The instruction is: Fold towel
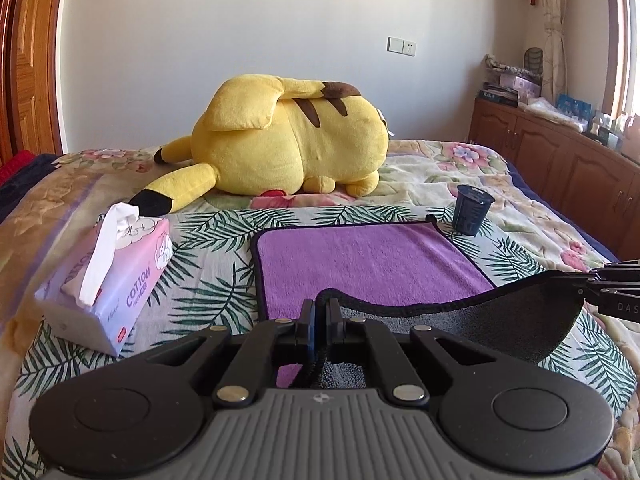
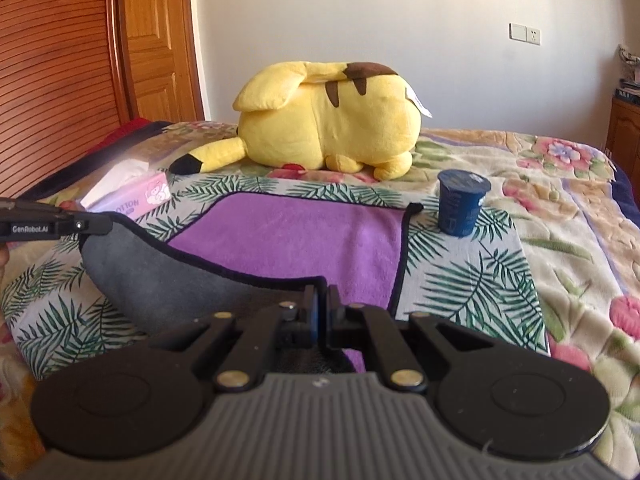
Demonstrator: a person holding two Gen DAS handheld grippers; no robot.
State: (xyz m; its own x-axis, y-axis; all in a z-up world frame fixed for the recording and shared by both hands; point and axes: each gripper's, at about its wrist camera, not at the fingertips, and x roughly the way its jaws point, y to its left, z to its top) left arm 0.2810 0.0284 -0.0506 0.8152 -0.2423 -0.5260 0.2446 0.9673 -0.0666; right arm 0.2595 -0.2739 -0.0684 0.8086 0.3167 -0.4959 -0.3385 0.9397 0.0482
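A purple towel with a black hem and a grey underside lies on the bed; it also shows in the right wrist view. My left gripper is shut on the towel's near left corner and holds it raised. My right gripper is shut on the near right corner, also raised. Between them the near edge hangs lifted, its grey underside facing me. The far half lies flat. The right gripper shows at the right edge of the left wrist view; the left gripper shows at the left edge of the right wrist view.
A yellow plush toy lies beyond the towel. A pink tissue box stands left of the towel. A dark blue cup stands at the towel's far right corner. Wooden cabinets line the right side, a wooden wardrobe the left.
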